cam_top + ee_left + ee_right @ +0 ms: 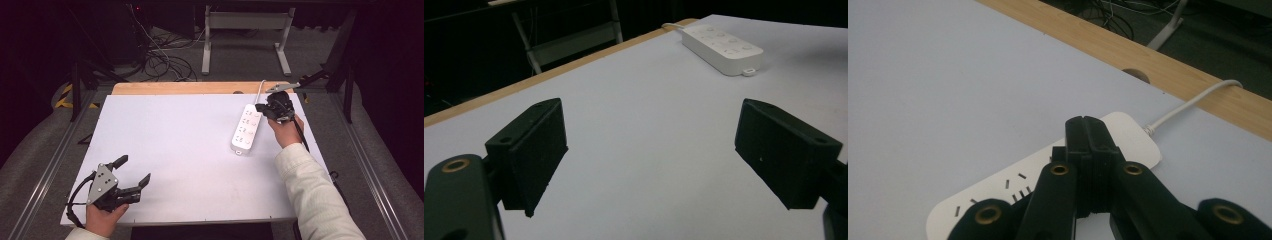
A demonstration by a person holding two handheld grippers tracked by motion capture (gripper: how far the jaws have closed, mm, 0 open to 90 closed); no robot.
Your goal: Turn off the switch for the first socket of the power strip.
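A white power strip (245,131) (722,46) (1130,137) lies on the right half of the white table (175,145), its white cord (261,88) (1193,102) running off the far edge. My right gripper (261,107) (1087,124) is shut, jaws pressed together with nothing between them, tips over the strip's far end by the cord. Whether they touch it I cannot tell. My left gripper (132,170) (651,125) rests open at the near left corner, only bare table between its jaws, pointing across the table toward the strip.
A wooden strip (190,88) (1148,60) with a round hole (238,92) (1137,75) edges the table's far side. A metal clamp (286,87) sits at the far right corner. Beyond are a white desk frame (245,22) and floor cables (160,60).
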